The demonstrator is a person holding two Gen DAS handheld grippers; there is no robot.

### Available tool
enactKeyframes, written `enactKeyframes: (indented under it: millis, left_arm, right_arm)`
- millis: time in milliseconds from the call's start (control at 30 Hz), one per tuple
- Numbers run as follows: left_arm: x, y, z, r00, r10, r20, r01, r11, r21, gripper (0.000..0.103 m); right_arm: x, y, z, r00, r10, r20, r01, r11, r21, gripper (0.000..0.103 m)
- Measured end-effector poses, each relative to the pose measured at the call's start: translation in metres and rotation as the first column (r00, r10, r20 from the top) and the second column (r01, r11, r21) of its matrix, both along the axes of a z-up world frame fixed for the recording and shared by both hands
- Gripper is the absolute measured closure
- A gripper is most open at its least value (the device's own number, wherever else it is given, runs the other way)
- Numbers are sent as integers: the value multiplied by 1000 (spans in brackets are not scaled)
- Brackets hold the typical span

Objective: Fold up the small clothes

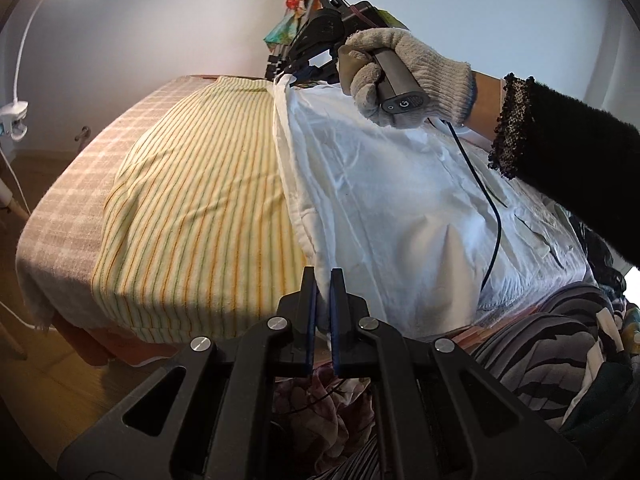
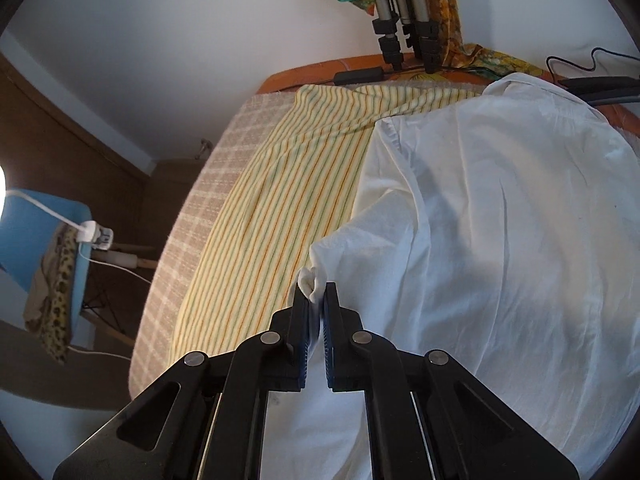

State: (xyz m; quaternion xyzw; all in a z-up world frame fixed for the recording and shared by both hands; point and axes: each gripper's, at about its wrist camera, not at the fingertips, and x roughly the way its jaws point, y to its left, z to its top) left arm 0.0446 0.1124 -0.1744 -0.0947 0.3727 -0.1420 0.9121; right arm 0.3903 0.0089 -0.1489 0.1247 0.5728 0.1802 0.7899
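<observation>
Lying across the right part of the table, the white garment (image 2: 500, 216) ran lengthwise from the near edge toward the far wall, its collar end pointing at the tripod legs (image 2: 404, 20), over a yellow striped cloth (image 2: 280, 208) and a checked cover (image 2: 192, 220). The left gripper (image 1: 323, 280) had its jaws pressed together on the garment's near left edge. The right gripper (image 2: 314, 300) pinched a bunched fold of the same garment's left edge, and a gloved hand (image 1: 404, 76) grasped its handle in the left wrist view.
</observation>
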Motion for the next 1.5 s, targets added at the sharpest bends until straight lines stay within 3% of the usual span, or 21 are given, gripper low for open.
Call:
enactKeyframes:
  millis: [167, 467, 833, 967, 1067, 1133, 1233, 1367, 1500]
  left_arm:
    - [1, -22, 3, 999, -49, 7, 49, 998, 50, 100]
    - [7, -57, 8, 991, -135, 0, 135, 989, 55, 100]
    - [24, -106, -1, 967, -251, -41, 253, 966, 53, 100]
    - [25, -114, -3, 956, -285, -62, 288, 957, 43, 99]
    - [20, -111, 3, 954, -294, -67, 296, 955, 26, 92]
    - [12, -103, 9, 954, -295, -57, 296, 955, 14, 89]
    - [1, -87, 17, 963, -265, -49, 266, 964, 21, 89]
    - [-1, -54, 16, 988, -150, -43, 151, 988, 41, 89]
    - [12, -35, 9, 996, -71, -52, 73, 997, 33, 89]
  right_arm:
    - [-2, -32, 10, 999, -28, 21, 27, 999, 32, 98]
    - [-9, -89, 3, 996, -86, 28, 85, 996, 26, 98]
    - [-9, -134, -33, 988, -151, -2, 151, 988, -11, 99]
    - [-9, -134, -45, 990, -139, 0, 139, 988, -63, 99]
    - [-9, -136, -48, 992, -127, 1, 126, 985, -117, 88]
    - [-11, -140, -41, 993, -112, 34, 116, 979, -166, 79]
    - [-20, -149, -21, 991, -97, 88, 114, 971, -209, 79]
    - [-46, -162, 12, 988, -79, 134, 98, 986, -136, 79]
    - [-87, -169, 39, 982, -29, 185, 54, 990, -131, 79]
